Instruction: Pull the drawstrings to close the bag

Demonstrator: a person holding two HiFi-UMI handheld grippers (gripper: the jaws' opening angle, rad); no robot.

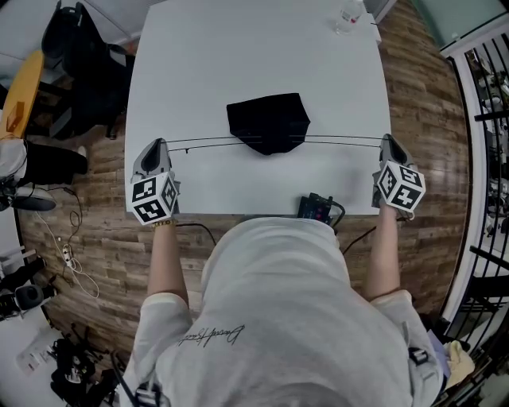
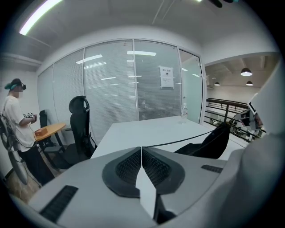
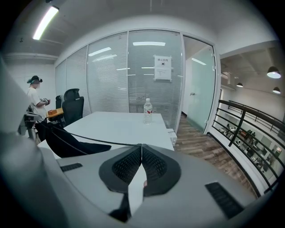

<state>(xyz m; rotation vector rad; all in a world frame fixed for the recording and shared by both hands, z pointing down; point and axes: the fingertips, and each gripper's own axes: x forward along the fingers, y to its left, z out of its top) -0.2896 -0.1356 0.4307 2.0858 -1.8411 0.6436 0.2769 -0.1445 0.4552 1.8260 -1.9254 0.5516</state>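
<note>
Centrally, black bag (image 1: 269, 123) between left claw (image 1: 159, 145), right claw (image 1: 387, 141), drawstrings (image 1: 203, 142) pinched taut.

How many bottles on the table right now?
1: a water bottle at the far right corner of the table, beyond the black bag. None else shows.

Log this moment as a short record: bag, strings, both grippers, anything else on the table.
bag: black bag lying mid-table, narrowed at its near end
strings: left drawstring and right drawstring, both pulled straight out sideways
left gripper: shut on left drawstring
right gripper: shut on right drawstring
also on table: water bottle at the far edge, small dark device at the near edge
</note>
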